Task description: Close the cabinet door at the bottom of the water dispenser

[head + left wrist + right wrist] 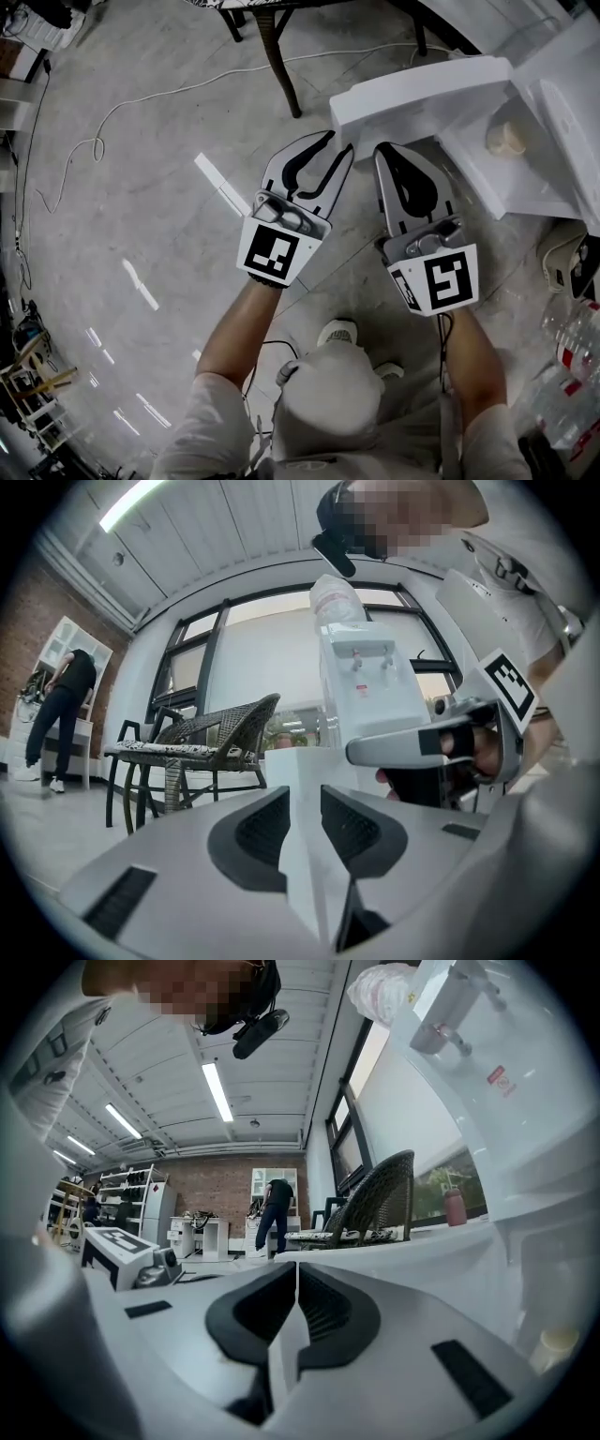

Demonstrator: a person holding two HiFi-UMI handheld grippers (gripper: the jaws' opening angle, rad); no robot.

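Seen from the head view, the plain white cabinet door [422, 94] stands swung open, touching or nearly touching both tips: left gripper [336, 145] fingers released, right gripper [382, 150] fingers clenched on nothing. Left gripper view: door edge dead ahead of the gap. Right gripper view: door just beyond the tips.

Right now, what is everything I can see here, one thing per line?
Water dispenser: one, white, ahead at right, bottle on top.
Cabinet door: one, white, swung open at the dispenser's foot.
Pale round thing: one, beige, inside the open cabinet; unclear what.
Wicker chair: one, dark, left of the dispenser.
Cable: one, white, trailing over the grey floor.
Plastic bottles: several, clear, floor at right.
Bystander: one, dark clothes, far back.
Left claw: one, white and black, open, close to the door's edge.
Right claw: one, white and black, shut, beside it.
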